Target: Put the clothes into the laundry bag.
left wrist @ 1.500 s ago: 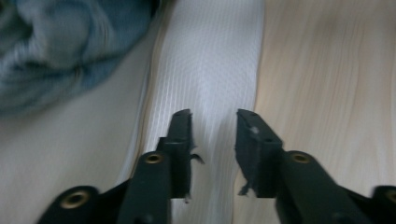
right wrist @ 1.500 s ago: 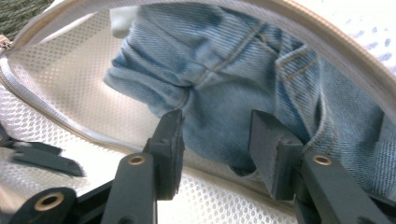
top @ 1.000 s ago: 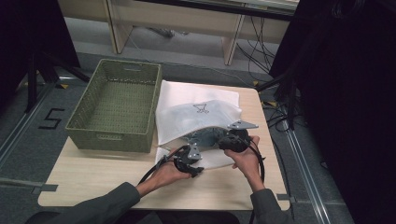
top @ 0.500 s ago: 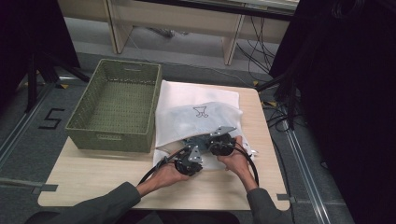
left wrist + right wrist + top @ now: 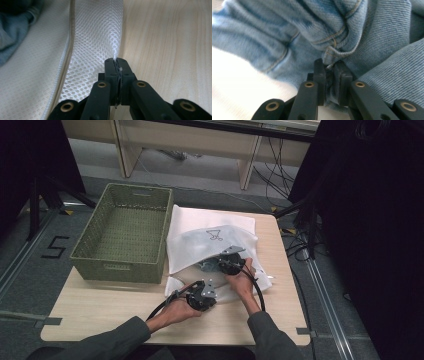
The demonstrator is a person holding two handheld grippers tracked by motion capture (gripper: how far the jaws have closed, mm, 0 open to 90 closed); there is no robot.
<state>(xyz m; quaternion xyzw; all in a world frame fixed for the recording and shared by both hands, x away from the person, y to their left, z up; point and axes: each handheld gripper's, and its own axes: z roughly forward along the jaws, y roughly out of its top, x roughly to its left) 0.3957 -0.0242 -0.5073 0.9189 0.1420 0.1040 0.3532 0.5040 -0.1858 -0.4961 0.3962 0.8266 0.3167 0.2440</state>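
On the wooden surface (image 5: 115,307) lies a white mesh laundry bag (image 5: 210,245), just beside a green woven basket (image 5: 122,237) that stands at its left. The work in hand looks like getting a pair of jeans (image 5: 362,32) out of, or into, that bag, and each hand has its own part in it.

The left tongs (image 5: 116,60) are closed on the bag's loose mesh edge, right where the netting lifts off the wood; the fabric rises in a small ridge into the pads, and the zip seam runs along to the left of it. Pinning that flap near the front edge of the surface probably serves to hold the bag in place and keep its mouth apart (a limp bag would otherwise drag along with whatever moves inside). In the high view these left tongs (image 5: 202,295) sit at the bag's near corner.

The right tongs (image 5: 329,65) have just been closing, and a fold of stitched denim seam is now pinched between the pads. In the high view the right tongs (image 5: 227,264) reach into the bag's near side, a little farther from the person than the left pair.

So the jeans lie bunched inside the mesh, directly at the tips of the right tongs and near the left ones, whose view catches a bit of blue denim at the upper left.
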